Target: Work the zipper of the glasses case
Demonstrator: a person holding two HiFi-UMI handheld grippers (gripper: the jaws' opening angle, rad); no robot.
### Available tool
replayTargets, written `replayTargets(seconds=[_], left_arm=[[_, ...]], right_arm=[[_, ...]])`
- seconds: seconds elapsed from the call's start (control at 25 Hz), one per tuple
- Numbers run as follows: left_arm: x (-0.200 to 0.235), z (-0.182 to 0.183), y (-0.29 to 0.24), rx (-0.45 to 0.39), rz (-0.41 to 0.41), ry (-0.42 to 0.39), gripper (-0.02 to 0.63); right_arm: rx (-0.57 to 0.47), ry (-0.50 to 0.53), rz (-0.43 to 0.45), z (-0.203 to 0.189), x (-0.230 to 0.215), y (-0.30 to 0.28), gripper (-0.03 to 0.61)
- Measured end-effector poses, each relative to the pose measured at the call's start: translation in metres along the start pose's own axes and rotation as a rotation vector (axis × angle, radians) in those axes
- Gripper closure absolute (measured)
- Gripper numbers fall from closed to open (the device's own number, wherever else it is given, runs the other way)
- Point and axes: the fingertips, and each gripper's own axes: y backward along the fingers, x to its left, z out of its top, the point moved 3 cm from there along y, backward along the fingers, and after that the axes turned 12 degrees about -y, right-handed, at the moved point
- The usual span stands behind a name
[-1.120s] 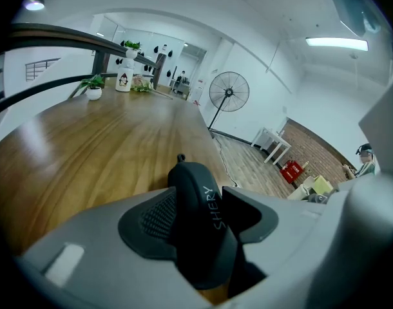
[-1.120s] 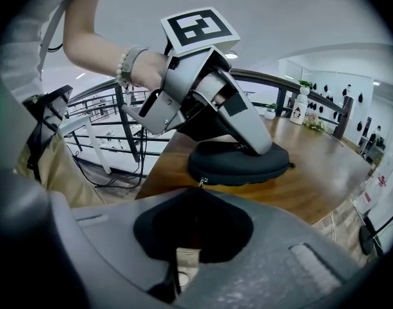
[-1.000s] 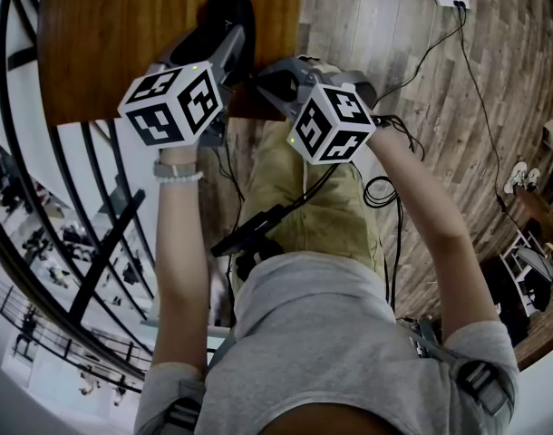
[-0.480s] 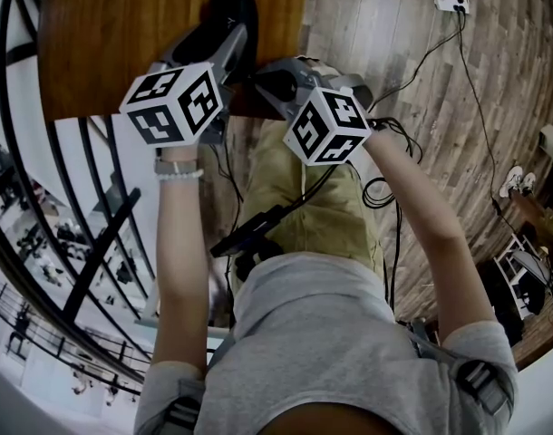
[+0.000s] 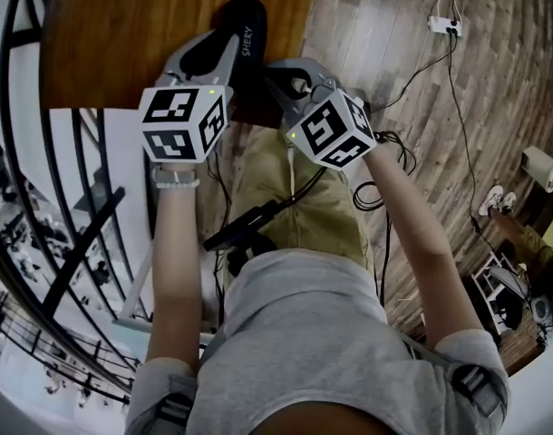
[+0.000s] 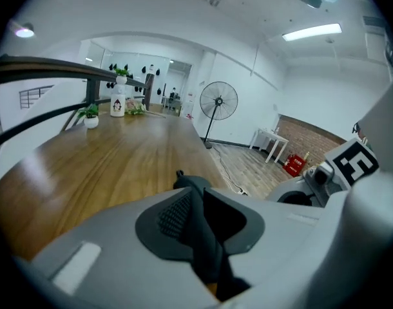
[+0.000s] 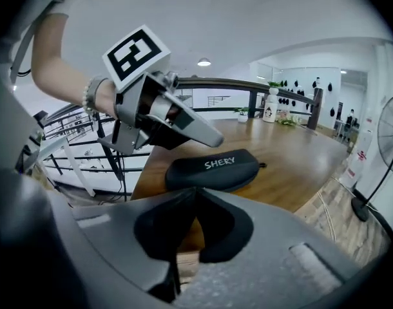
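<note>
Left gripper view shows the left gripper (image 6: 195, 201) with its jaws, which have just been closing, clamped on the near end of the black glasses case (image 6: 204, 243). The case runs away between them over the wooden worktop (image 6: 100, 172). Right gripper view shows the right gripper (image 7: 195, 205) with jaws closed together and nothing visible between them. The case lies just ahead of it, near the worktop's edge, its white lettering facing up.
</note>
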Motion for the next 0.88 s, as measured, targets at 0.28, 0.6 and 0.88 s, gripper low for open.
replayTargets(seconds=[0.28,0.6,0.88], left_arm=[[0.016,0.041,0.051,-0.134,0.084,-0.026,0.601],[0.017,0.083,0.103,-0.234,0.183,-0.074,0.601],[0.011,0.105,0.149,-0.291,0.259,-0.112,0.601]], right_arm=[[-0.137,-0.062,-0.069,0.048,-0.015,0.039,0.577],[-0.285,-0.099,-0.118,0.102,-0.037,0.088,0.577],[-0.363,-0.072,-0.125,0.132,-0.037,0.124,0.578]])
